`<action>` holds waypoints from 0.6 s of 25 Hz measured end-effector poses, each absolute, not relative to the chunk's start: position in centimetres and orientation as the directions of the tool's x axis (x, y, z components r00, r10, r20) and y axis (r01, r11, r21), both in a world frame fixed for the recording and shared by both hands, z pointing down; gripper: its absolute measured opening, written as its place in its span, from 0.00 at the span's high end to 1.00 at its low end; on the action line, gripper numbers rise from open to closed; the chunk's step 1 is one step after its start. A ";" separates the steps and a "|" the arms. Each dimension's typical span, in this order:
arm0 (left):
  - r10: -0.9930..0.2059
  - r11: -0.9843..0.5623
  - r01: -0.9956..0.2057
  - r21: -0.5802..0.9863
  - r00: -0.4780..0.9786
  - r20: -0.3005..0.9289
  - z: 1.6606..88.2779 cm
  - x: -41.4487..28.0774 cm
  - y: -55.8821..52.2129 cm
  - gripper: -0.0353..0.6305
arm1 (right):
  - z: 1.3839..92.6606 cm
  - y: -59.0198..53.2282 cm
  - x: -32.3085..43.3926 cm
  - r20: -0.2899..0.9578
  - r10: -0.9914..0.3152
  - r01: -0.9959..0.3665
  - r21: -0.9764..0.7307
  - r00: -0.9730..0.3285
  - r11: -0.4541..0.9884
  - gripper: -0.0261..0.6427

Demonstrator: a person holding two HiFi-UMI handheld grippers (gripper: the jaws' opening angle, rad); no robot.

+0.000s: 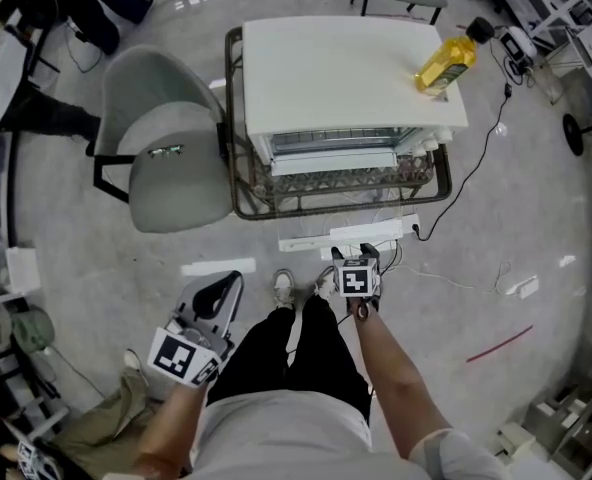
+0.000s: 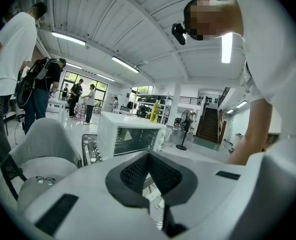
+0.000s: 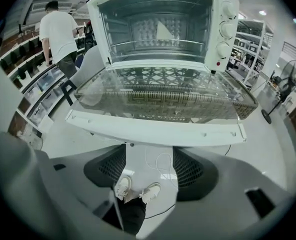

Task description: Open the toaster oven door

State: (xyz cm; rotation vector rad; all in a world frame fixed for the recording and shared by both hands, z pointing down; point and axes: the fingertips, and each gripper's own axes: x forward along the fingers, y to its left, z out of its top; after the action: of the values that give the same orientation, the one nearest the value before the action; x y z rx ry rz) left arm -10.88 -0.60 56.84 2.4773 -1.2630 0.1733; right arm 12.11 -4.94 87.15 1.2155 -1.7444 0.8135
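The white toaster oven (image 1: pixel 336 73) stands on a wicker cart (image 1: pixel 246 183). Its glass door (image 3: pixel 158 91) hangs open, folded down flat, and the empty chamber (image 3: pixel 155 29) with its rack shows behind it. The door's white front edge (image 3: pixel 153 129) lies just beyond my right gripper (image 3: pixel 149 166), which is open with nothing between its pads. In the head view the right gripper (image 1: pixel 354 258) is in front of the cart. My left gripper (image 1: pixel 214 298) is lower left, away from the oven, its pads (image 2: pixel 138 171) closed together and empty. From there the oven (image 2: pixel 130 136) is seen at a distance.
A yellow bottle (image 1: pixel 446 63) lies on the oven's top at the right. A grey chair (image 1: pixel 166 158) with glasses (image 1: pixel 166 151) on its seat stands left of the cart. A power strip (image 1: pixel 351 236) and cables lie on the floor by my feet. People stand at the left.
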 end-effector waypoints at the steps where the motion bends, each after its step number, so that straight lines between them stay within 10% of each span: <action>1: -0.760 -0.537 -0.804 0.257 0.593 0.265 56.8 -10.9 -0.5 0.92 | 87.2 -4.8 12.1 0.900 -0.398 -0.945 -0.042 -0.177 0.325 0.50; 15: -0.764 -0.533 -0.801 0.273 0.594 0.253 56.5 -10.8 -0.6 0.92 | 86.3 -4.0 12.0 0.908 -0.386 -0.937 -0.021 -0.164 0.348 0.50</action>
State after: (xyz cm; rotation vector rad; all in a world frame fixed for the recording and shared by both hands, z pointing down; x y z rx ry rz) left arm -10.76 -0.59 56.53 2.4664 -1.2637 0.1444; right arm 12.02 -4.04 86.33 1.1842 -1.7275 0.7827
